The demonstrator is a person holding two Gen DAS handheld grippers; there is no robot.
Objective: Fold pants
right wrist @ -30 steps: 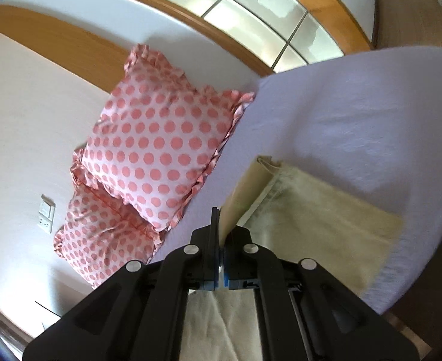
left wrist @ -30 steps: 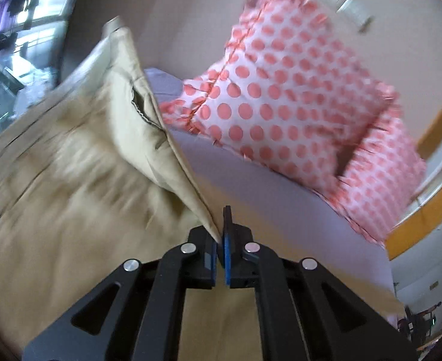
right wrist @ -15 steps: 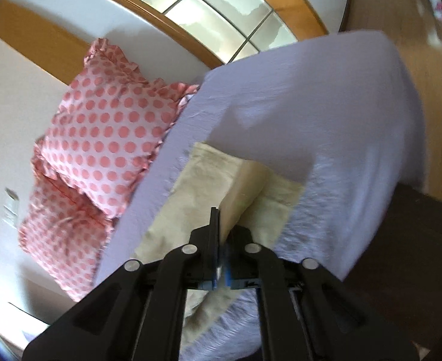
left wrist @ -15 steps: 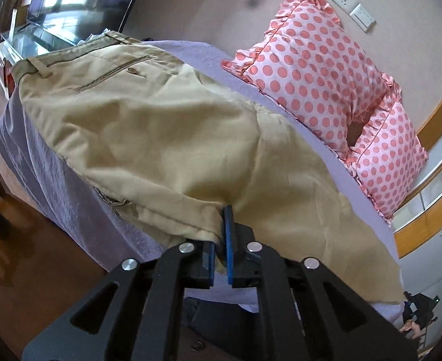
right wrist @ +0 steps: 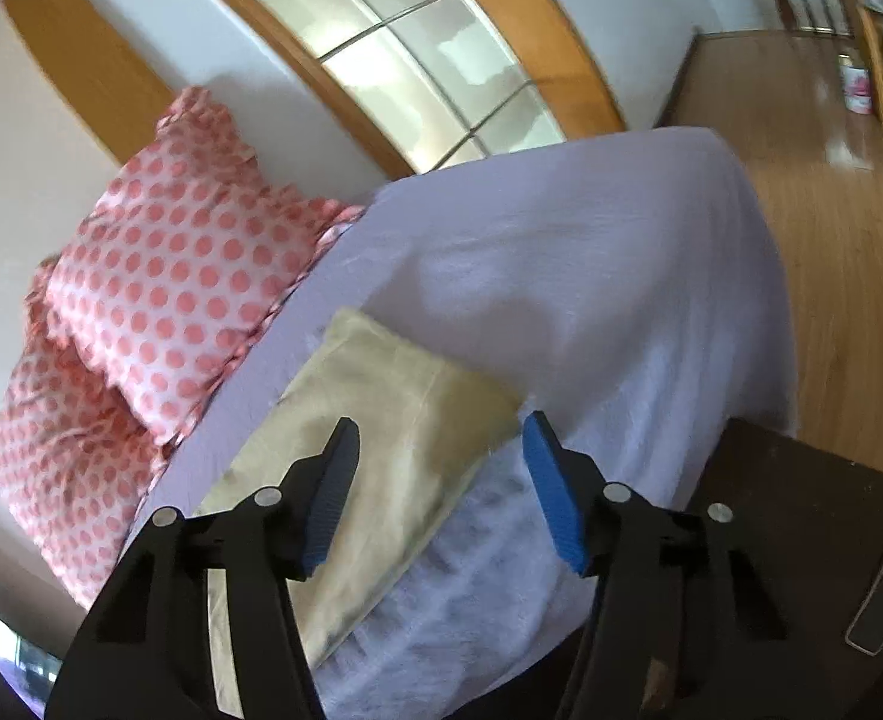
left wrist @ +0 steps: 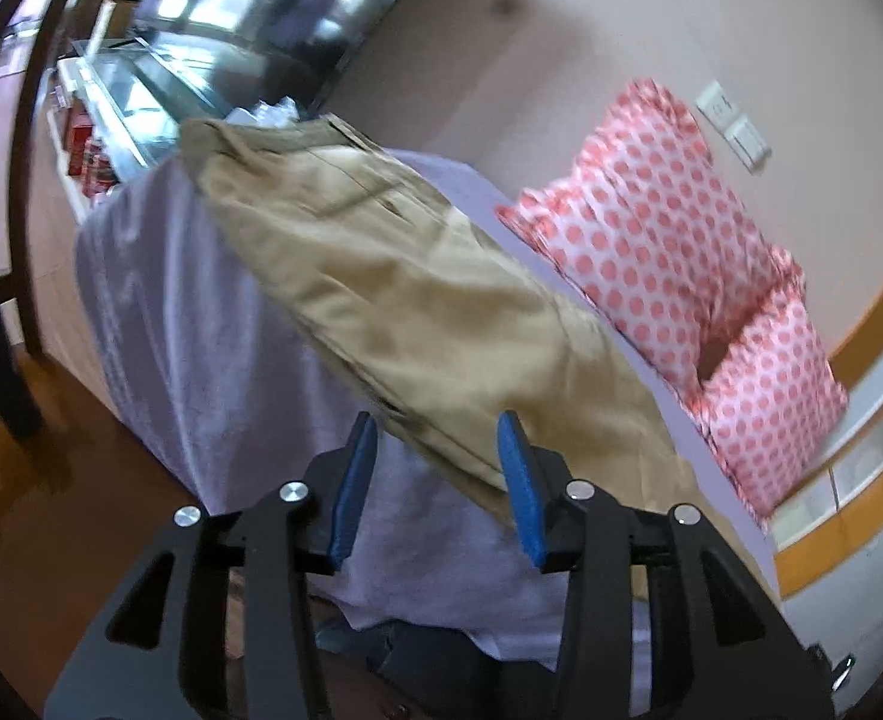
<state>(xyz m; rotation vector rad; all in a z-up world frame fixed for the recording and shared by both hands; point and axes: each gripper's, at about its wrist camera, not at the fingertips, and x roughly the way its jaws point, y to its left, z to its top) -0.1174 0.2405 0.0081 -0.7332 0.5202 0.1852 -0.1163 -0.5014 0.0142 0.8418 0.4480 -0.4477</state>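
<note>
**khaki trousers laid long on the bed, both grippers spread**

a bedroom with pale walls, a curved wood-trimmed window and wooden floor; a bed with a lavender sheet carries everything. two pink polka-dot ruffled pillows lean against the wall at the head edge of the bed.

the tan cotton pants lie lengthwise near the bed's front edge, waistband toward the far corner in the left wrist view, the hem end lying flat on the sheet in the right wrist view, just beside the pillows.

the left hand-held gripper is spread wide, blue pads apart, with the trousers' near edge seen between them; contact cannot be told. the right hand-held gripper is likewise spread, holding nothing, poised over the hem end near the bed's front edge.
</note>
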